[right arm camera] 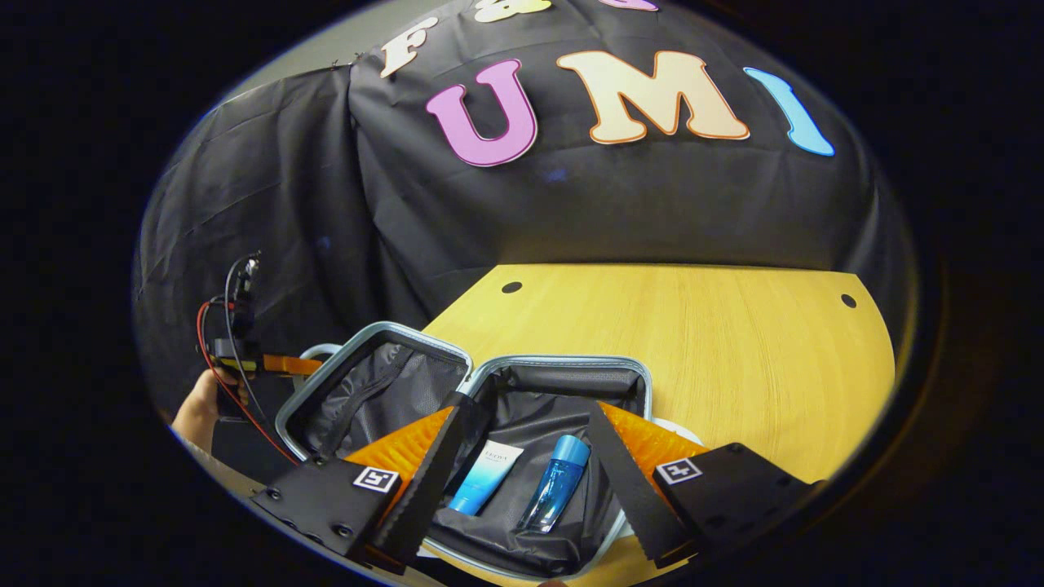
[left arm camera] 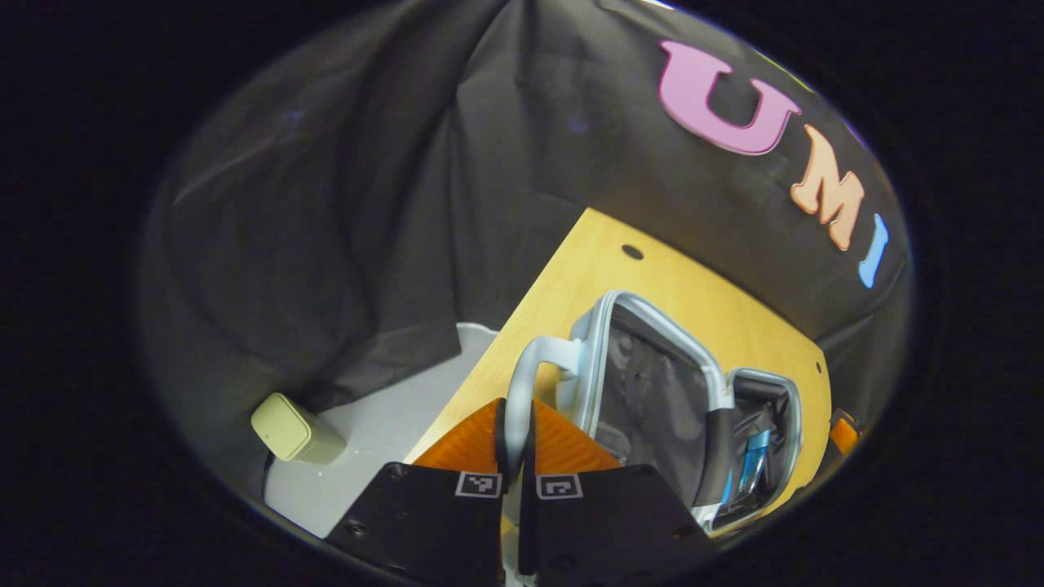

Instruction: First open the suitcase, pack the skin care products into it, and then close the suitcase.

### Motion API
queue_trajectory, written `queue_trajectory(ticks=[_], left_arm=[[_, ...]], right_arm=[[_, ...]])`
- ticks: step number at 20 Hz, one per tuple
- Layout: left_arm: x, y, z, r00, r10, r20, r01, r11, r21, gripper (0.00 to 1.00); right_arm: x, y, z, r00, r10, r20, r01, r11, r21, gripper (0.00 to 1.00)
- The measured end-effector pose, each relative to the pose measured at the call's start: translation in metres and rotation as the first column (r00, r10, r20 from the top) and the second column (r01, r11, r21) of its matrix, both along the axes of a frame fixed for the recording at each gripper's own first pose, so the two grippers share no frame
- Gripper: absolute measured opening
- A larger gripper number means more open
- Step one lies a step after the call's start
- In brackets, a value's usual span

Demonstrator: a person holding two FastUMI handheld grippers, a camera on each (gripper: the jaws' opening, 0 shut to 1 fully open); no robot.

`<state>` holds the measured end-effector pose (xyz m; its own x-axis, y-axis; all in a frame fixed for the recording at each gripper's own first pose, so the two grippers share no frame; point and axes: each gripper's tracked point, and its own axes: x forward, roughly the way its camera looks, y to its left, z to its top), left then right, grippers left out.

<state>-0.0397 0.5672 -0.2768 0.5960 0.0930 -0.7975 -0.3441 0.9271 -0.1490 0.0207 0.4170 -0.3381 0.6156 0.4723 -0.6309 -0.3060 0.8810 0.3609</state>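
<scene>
I am clamping my left tool (left arm camera: 516, 440) on the suitcase (right arm camera: 457, 424) handle (left arm camera: 530, 367) to swing the lid shut; my right tool (right arm camera: 522, 481), fingers apart, is hovering over the packed tube (right arm camera: 487, 475) and bottle (right arm camera: 559, 481) at 6 o'clock on the counter (right arm camera: 693, 334).

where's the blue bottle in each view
Left gripper view: the blue bottle sits lower right, inside the far half of the open suitcase.
Right gripper view: bottom centre, between this gripper's fingers, beside a tube.
Shared landmark: the suitcase's pale rim.

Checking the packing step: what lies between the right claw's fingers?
In the right gripper view, a tube and blue bottle lie inside the open suitcase, between the right claw's spread fingers.
</scene>
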Motion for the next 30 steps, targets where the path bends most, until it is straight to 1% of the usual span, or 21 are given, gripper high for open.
queue_trajectory(ticks=[2,4,7,9,12,14,19,23,27,30], left_arm=[[0.011,-0.018,0.036,0.996,-0.032,0.079,0.029,0.999,0.038,0.01],[0.021,-0.044,0.066,0.989,-0.074,0.132,0.065,0.996,0.066,0.01],[0.029,-0.084,0.096,0.977,-0.127,0.173,0.111,0.989,0.098,0.01],[0.033,-0.11,0.114,0.967,-0.162,0.196,0.142,0.983,0.115,0.01],[0.038,-0.151,0.137,0.95,-0.203,0.236,0.183,0.978,0.104,0.0],[0.041,-0.178,0.146,0.936,-0.242,0.257,0.225,0.97,0.092,0.01],[0.051,-0.254,0.155,0.9,-0.322,0.295,0.32,0.946,0.057,0.01],[0.059,-0.314,0.147,0.872,-0.373,0.318,0.396,0.918,-0.008,0.01],[0.061,-0.373,0.13,0.843,-0.437,0.314,0.477,0.877,-0.059,0.02],[0.06,-0.412,0.11,0.829,-0.481,0.285,0.525,0.845,-0.102,0.02]], right_arm=[[-0.002,-0.005,0.002,1.0,0.028,0.013,-0.028,1.0,0.005,0.98],[-0.004,-0.013,0.008,0.998,0.05,0.029,-0.051,0.999,0.019,0.98],[-0.008,-0.034,0.015,0.996,0.067,0.051,-0.069,0.997,0.028,0.98],[-0.009,-0.051,0.021,0.996,0.065,0.062,-0.067,0.997,0.038,0.98],[-0.013,-0.08,0.026,0.996,0.052,0.071,-0.055,0.997,0.047,0.98],[-0.016,-0.1,0.032,0.996,0.035,0.082,-0.039,0.998,0.05,0.98],[-0.022,-0.145,0.039,0.995,-0.007,0.096,0.002,0.999,0.049,0.98],[-0.026,-0.179,0.043,0.994,-0.047,0.103,0.043,0.998,0.04,0.98],[-0.031,-0.211,0.046,0.991,-0.087,0.101,0.085,0.996,0.026,0.98],[-0.034,-0.237,0.047,0.987,-0.119,0.105,0.119,0.993,0.01,0.98]])
